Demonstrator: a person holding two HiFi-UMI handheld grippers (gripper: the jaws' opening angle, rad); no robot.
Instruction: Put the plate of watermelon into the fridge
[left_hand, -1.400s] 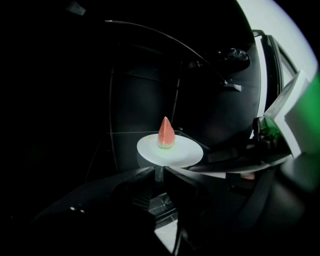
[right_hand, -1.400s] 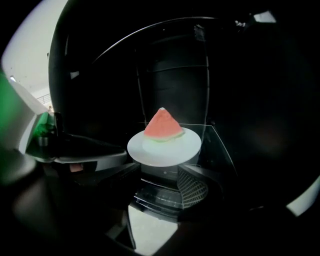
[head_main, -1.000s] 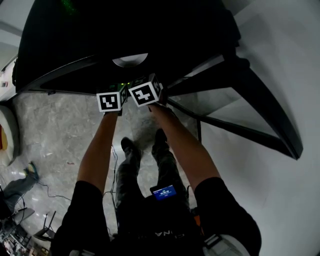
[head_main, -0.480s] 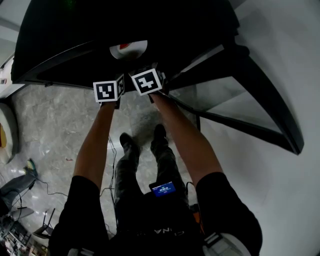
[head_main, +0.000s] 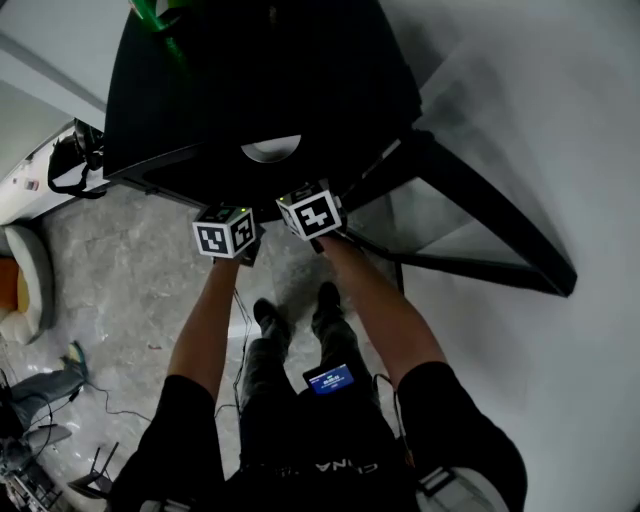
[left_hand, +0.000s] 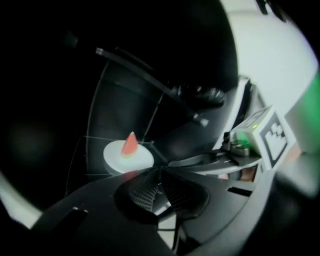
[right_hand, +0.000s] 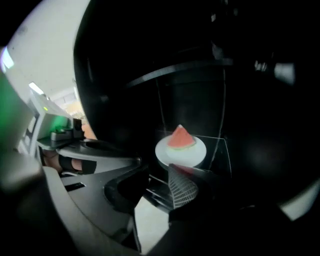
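A white plate (head_main: 272, 149) rests on a glass shelf inside the dark fridge (head_main: 260, 80). It shows in the left gripper view as a plate (left_hand: 125, 155) bearing a red watermelon wedge (left_hand: 130, 143), and in the right gripper view as the plate (right_hand: 181, 152) with the wedge (right_hand: 180, 137). My left gripper (left_hand: 159, 174) hangs in front of the shelf, apart from the plate, its ridged pads together on nothing. My right gripper (right_hand: 157, 172) sits beside it, also short of the plate. Its jaws have just been closing and still stand apart, with nothing between them.
The fridge door (head_main: 480, 230) stands swung open at the right, beside a white wall. A green object (head_main: 160, 12) lies on top of the fridge. A white counter (head_main: 40, 175) with a black item is at the left. Cables lie on the marble floor (head_main: 120, 300).
Both grippers have shifted a little in front of the fridge opening, staying side by side. The plate has stayed on its shelf. The view now takes in more of the fridge top.
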